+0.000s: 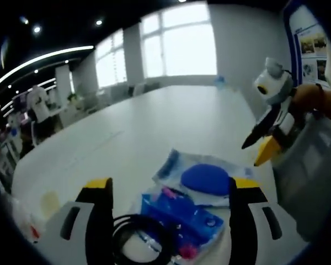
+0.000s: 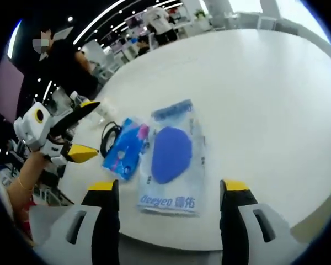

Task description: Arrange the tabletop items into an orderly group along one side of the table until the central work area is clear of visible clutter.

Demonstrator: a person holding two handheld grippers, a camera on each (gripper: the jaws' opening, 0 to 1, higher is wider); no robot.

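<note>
Tabletop items bunched at the near edge of the white tabletop (image 1: pixel 171 118). Left gripper view, left to right: left gripper (image 1: pixel 171 193) jaws spread wide, holding nothing; coiled black cable (image 1: pixel 140 240) lying between the jaws, touching the small blue packet (image 1: pixel 182 215) with pink print; just beyond, clear pouch (image 1: pixel 201 176) with a dark blue oval pad inside, partly overlapping the packet; right gripper (image 1: pixel 259 149) entering from the right, above the tabletop, jaws apart, empty. Right gripper view, left to right: left gripper (image 2: pixel 83 130) entering from the left, held in a hand (image 2: pixel 30 165), jaws apart, empty, just beside the cable (image 2: pixel 107 138); blue packet (image 2: pixel 124 149) next, touching the pouch (image 2: pixel 174 157) with blue lettering at its near end; right gripper (image 2: pixel 171 199) jaws wide open, straddling the pouch's near end, gripping nothing. Centre and far side of tabletop (image 2: pixel 254 94) bare. People standing in the background.
</note>
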